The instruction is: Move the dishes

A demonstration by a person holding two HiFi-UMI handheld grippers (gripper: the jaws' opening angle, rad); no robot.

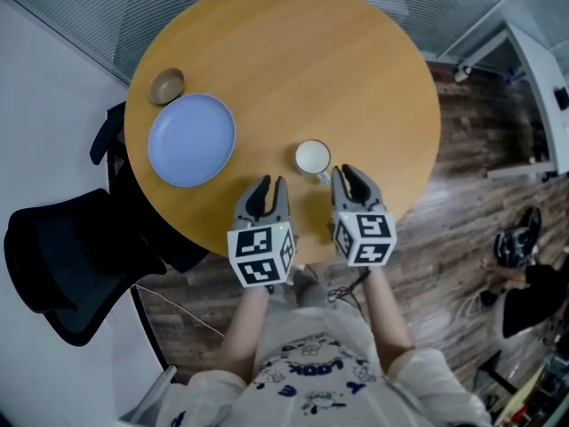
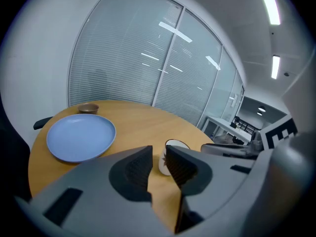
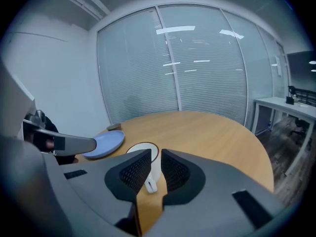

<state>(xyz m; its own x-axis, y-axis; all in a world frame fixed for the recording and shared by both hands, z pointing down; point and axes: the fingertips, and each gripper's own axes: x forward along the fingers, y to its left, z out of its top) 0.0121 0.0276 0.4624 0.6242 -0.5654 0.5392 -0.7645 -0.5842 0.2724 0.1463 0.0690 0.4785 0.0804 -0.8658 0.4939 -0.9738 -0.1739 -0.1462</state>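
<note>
Basically, the white mug sat on the round table toward its near edge, & everything else is placed off it: blue plate well to the mug's left, small brown bowl beyond the plate, farther from the mug again. Both tools hung on the mug's near side. The right gripper was the closer one, just beside the mug at its near right, pointed at it & tilted down. Its jaws stood apart by only a narrow slot, w/ the mug's handle lined up in that slot. Pads didn't look to be pressing on the handle, so I'd call it not yet gripped, tho close. The left gripper sat at the mug's near left, a bit farther off, jaws moderately apart w/ nothing btwn them; thru its gap only bare tabletop & a sliver of the mug's side showed. Key relation: mug upright, handle sticking out toward the person's right, i.e. straight at the right gripper. So prob. the next move was a pinch on the handle by that tool, after a short push fwd. A grip too near the handle's tip could let the mug swing.
</note>
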